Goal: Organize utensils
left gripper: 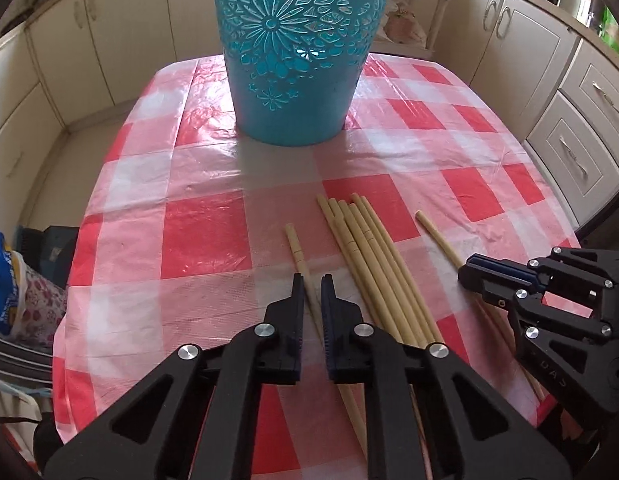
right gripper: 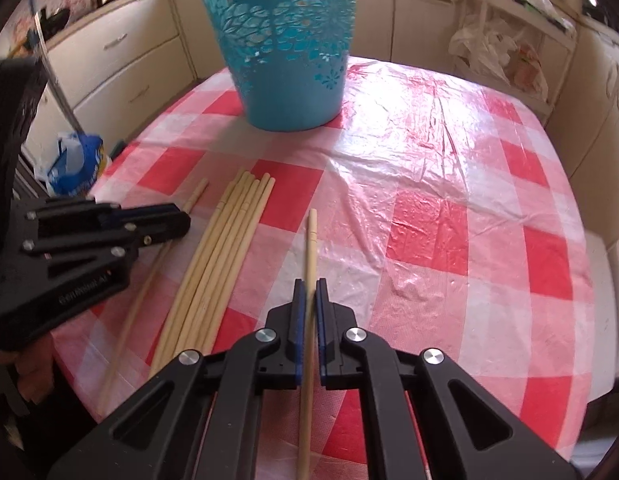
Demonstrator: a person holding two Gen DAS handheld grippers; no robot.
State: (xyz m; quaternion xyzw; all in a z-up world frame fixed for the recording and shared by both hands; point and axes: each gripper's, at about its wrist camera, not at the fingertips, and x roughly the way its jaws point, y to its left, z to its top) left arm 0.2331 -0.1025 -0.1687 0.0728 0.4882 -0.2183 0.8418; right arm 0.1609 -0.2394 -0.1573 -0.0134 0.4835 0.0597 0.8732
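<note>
A tall blue cut-out basket (left gripper: 297, 52) stands at the far middle of the red-and-white checked table (left gripper: 201, 236); it also shows in the right wrist view (right gripper: 285, 44). A bundle of several pale chopsticks (left gripper: 369, 256) lies in front of it, also seen from the right wrist (right gripper: 225, 248). My left gripper (left gripper: 312, 284) has its jaws closed around a single chopstick (left gripper: 298, 258) left of the bundle. My right gripper (right gripper: 310, 288) is closed around another single chopstick (right gripper: 310, 248) right of the bundle; it shows in the left view (left gripper: 469, 272).
Cream kitchen cabinets (left gripper: 581, 92) surround the table. A blue bag (right gripper: 73, 160) and patterned cloth (left gripper: 37, 304) sit off the table's left side. A white shelf with plastic bags (right gripper: 497, 56) stands behind the table. The left gripper appears in the right wrist view (right gripper: 181, 220).
</note>
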